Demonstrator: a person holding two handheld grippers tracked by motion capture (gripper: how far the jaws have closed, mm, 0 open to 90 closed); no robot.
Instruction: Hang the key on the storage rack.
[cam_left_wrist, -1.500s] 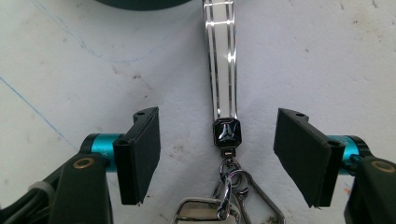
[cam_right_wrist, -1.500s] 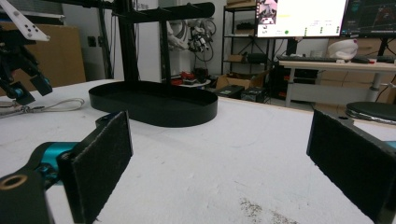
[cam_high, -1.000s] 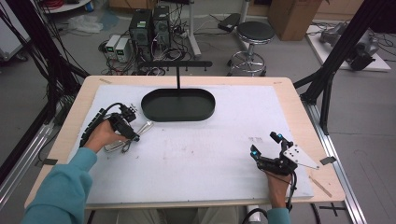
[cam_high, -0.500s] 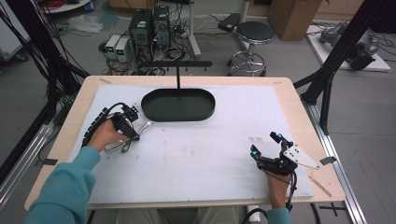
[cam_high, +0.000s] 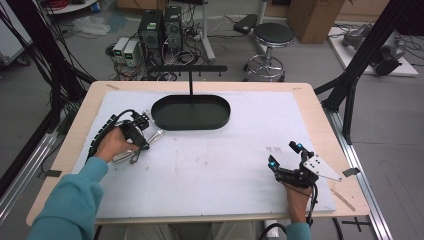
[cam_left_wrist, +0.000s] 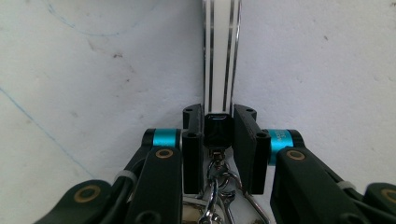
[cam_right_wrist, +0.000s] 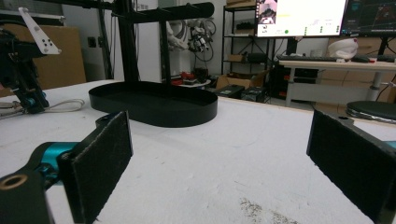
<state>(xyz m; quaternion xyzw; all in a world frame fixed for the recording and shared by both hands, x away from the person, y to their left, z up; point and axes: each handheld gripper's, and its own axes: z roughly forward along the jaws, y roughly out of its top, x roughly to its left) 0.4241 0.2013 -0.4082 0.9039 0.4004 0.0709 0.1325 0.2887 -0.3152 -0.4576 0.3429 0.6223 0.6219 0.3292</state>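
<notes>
On my left, the left gripper (cam_high: 141, 131) has its fingers (cam_left_wrist: 192, 149) closed narrowly on a small black clip (cam_left_wrist: 217, 130) with a metal ring (cam_left_wrist: 215, 186) hanging from it; a white strap with dark stripes (cam_left_wrist: 222, 51) runs away from it over the white mat (cam_high: 210, 165). My hand hides most of it from above. In the middle, near the bench (cam_high: 320, 117)'s far edge, the black oval tray (cam_high: 190, 112) with its upright stand (cam_high: 190, 80) looks empty. Open mat lies between. On my right, the right gripper (cam_high: 285, 155) rests near the front edge, its fingers (cam_right_wrist: 100, 163) spread wide on nothing.
</notes>
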